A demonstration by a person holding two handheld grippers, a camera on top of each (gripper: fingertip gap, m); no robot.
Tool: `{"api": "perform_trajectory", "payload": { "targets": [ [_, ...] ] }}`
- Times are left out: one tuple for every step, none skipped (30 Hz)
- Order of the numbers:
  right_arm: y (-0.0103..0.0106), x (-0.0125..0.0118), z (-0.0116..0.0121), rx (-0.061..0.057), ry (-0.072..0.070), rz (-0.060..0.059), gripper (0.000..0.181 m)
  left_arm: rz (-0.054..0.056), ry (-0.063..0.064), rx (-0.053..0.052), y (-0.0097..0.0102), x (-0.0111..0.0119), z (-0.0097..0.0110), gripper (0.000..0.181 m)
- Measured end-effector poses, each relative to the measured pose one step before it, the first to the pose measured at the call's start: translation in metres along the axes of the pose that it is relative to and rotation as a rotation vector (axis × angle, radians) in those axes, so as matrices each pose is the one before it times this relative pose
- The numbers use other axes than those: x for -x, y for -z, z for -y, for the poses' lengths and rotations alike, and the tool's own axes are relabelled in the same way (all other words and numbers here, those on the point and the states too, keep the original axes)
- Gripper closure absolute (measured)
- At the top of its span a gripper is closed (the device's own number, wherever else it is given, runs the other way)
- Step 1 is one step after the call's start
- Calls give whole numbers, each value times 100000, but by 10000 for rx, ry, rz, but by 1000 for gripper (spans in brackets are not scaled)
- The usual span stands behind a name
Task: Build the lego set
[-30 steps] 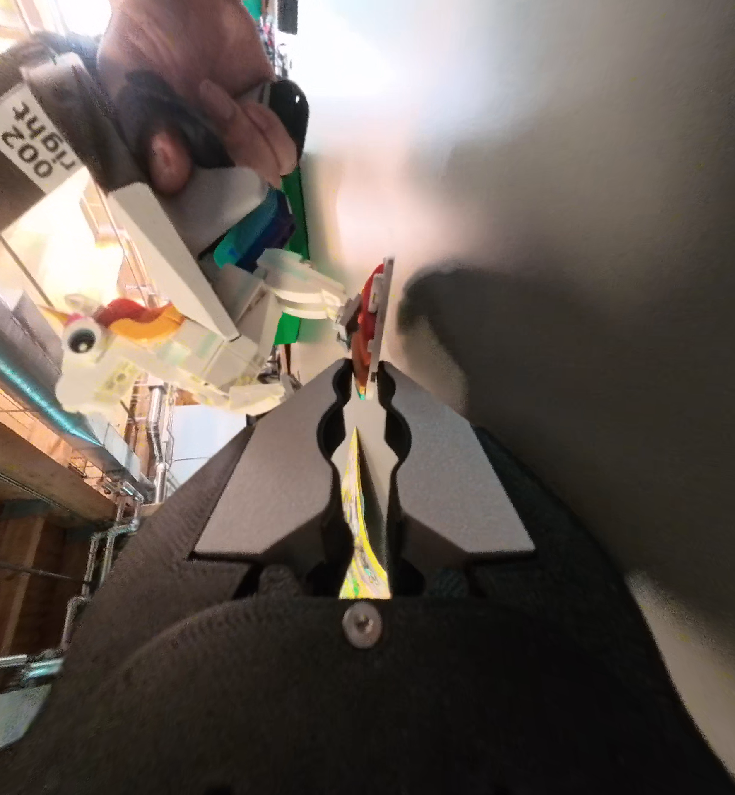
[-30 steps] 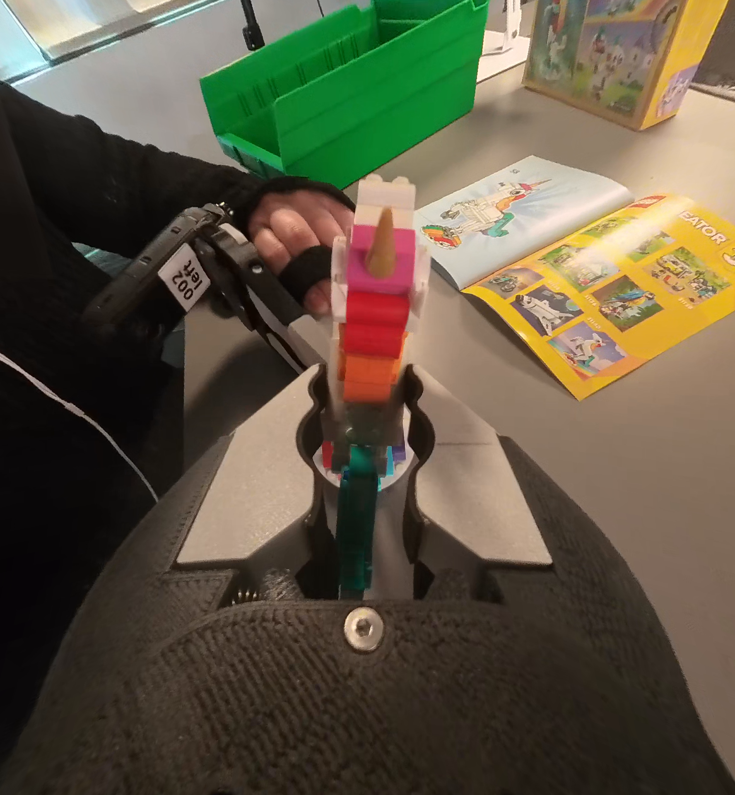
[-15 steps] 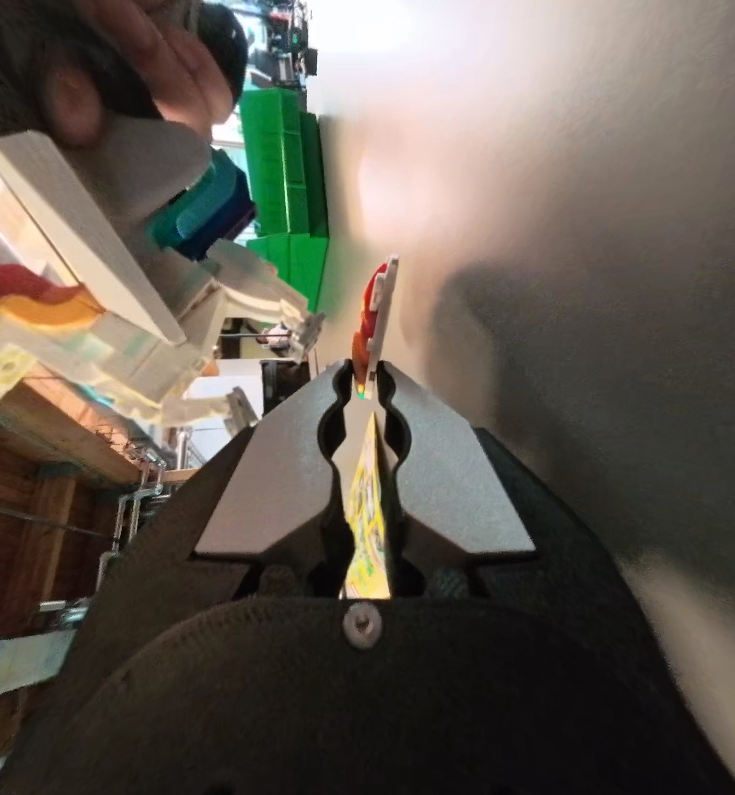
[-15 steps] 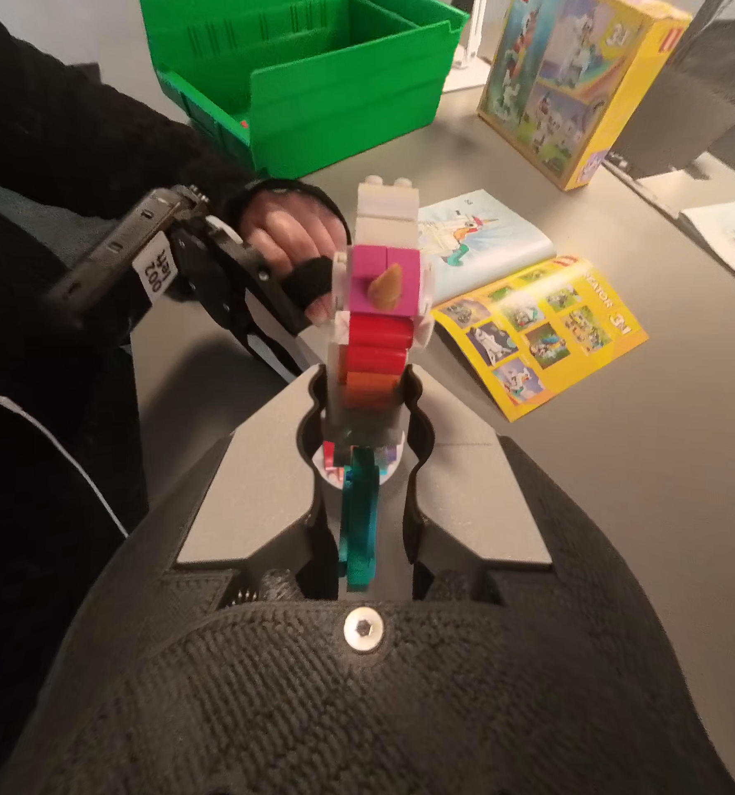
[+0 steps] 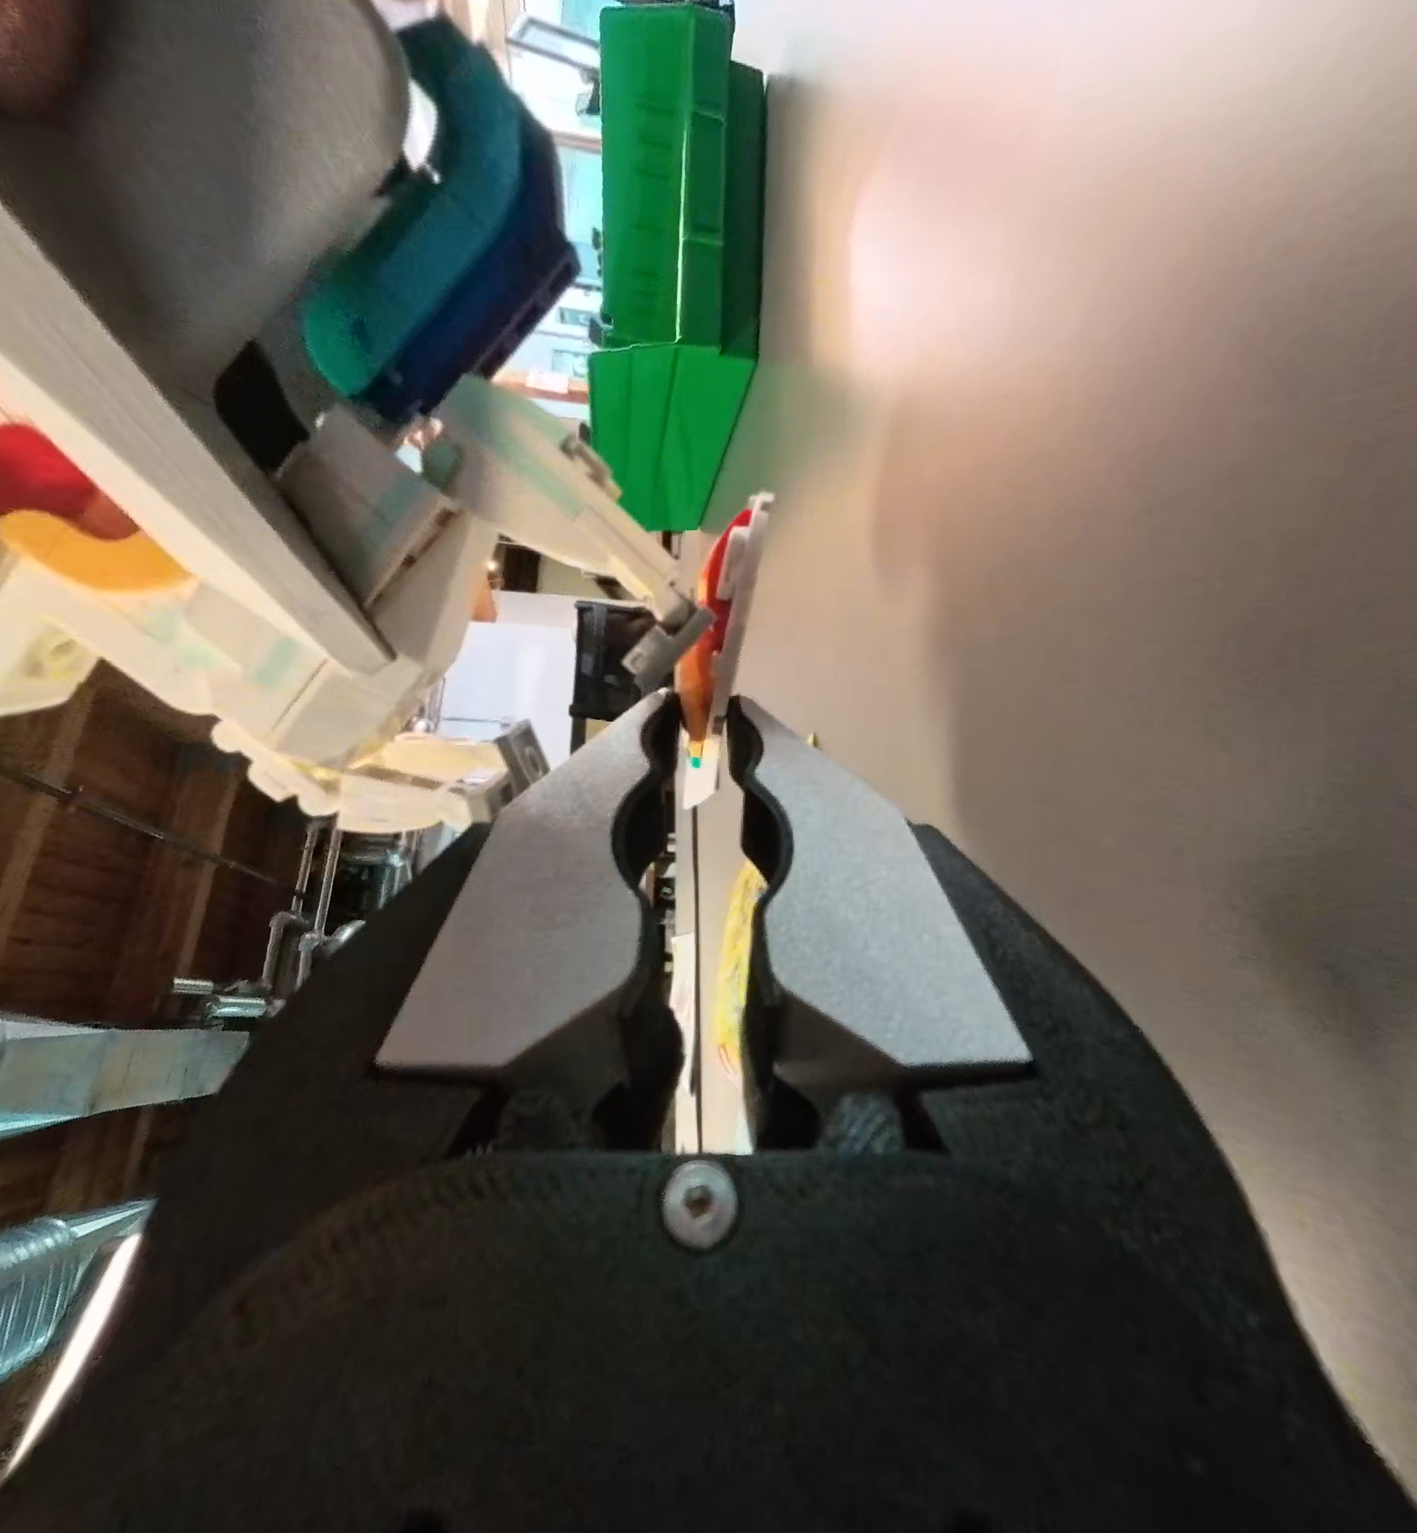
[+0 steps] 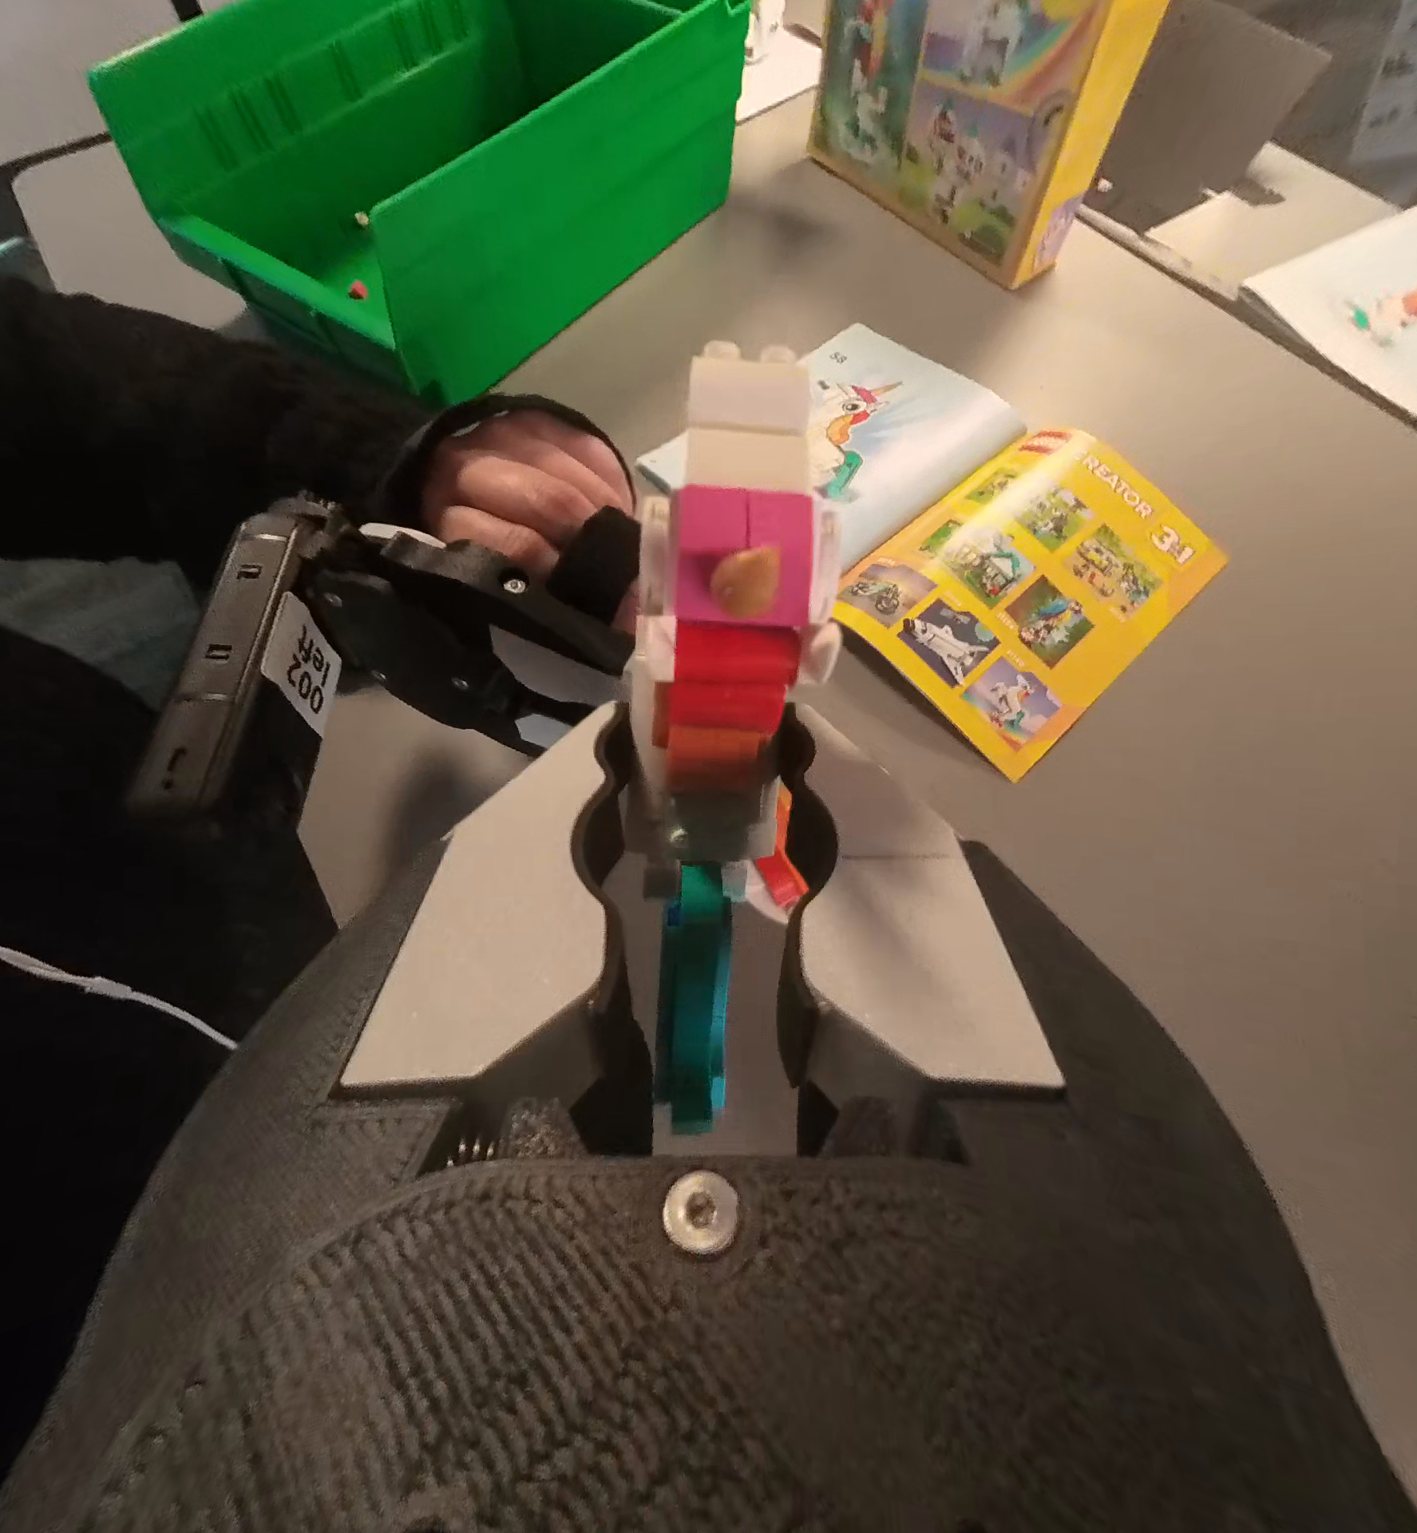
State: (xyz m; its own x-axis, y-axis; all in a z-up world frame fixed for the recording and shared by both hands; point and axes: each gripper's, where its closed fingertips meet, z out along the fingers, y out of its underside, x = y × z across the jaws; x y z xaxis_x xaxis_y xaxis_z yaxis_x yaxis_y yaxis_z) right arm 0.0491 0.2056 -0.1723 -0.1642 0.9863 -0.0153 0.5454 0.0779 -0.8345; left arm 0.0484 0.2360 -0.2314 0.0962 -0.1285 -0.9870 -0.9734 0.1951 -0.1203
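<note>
My right gripper [image 6: 705,734] is shut on the body of a white lego unicorn [image 6: 742,581] with a pink, red and orange mane, a gold horn and a teal tail. My left gripper [image 5: 701,709] is shut on the edge of a thin white plate [image 5: 745,581] that carries red and orange pieces. In the left wrist view the unicorn [image 5: 340,514] fills the upper left, and one white leg [image 5: 605,539] reaches the plate's red pieces. In the right wrist view the left gripper [image 6: 560,688] comes in from the left under the unicorn. The plate [image 6: 781,871] shows below the body.
A green bin [image 6: 439,166] stands at the back left of the grey table [image 6: 1186,912]. A yellow set box [image 6: 987,124] stands at the back. A blue booklet [image 6: 895,415] and a yellow leaflet [image 6: 1020,597] lie behind the unicorn. Another booklet [image 6: 1377,315] lies far right. Some 7 cm of space lies between my two pairs of fingers.
The unicorn has come closer to the left gripper, and its leg is against the plate's red pieces again. The right wrist view has tilted up, showing more of the table's far side.
</note>
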Motion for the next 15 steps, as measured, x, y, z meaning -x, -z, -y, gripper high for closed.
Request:
{"api": "perform_trajectory", "payload": {
  "targets": [
    [-6,-18,-153,25,-75,-163,147,-18,-14,19,-30,-50,-39,171],
    [-10,-6,-113,-16,-113,-140,147,-7,12,26,-17,-21,-65,171],
    [-16,47,-100,-37,-154,-94,146,-37,78,11,-26,-18,-44,171],
    [-53,90,-195,14,-154,-50,146,-4,125,36,-24,52,-116,170],
    [-54,1,-209,15,-78,-110,146,-135,88,52,-49,-144,-180,170],
    [-13,-84,-133,-34,-8,-175,147,-52,70,40,-63,-79,-192,170],
    [22,-77,-101,-51,-14,-154,147,-11,64,16,-49,25,-126,170],
    [44,-60,-100,-40,-22,-130,147,-67,128,35,-32,-23,-98,170],
    [49,-37,-85,-21,1,-115,147,-57,120,7,-35,-18,-46,171],
    [74,-25,-82,-14,5,-112,147,-15,62,16,-23,7,-49,171],
    [74,-47,-58,-25,-5,-131,147,12,39,19,-11,52,-62,171],
    [78,-20,-40,-45,9,-126,147,-19,51,-3,-5,14,-15,171],
    [57,-2,-86,-19,13,-103,147,-47,44,5,-5,-40,-19,171],
    [89,-4,-59,-18,8,-92,147,-15,6,19,-34,-14,-43,170],
    [129,-37,11,-57,-43,-68,147,-30,-27,13,-22,-19,-13,171]
  ]
}}
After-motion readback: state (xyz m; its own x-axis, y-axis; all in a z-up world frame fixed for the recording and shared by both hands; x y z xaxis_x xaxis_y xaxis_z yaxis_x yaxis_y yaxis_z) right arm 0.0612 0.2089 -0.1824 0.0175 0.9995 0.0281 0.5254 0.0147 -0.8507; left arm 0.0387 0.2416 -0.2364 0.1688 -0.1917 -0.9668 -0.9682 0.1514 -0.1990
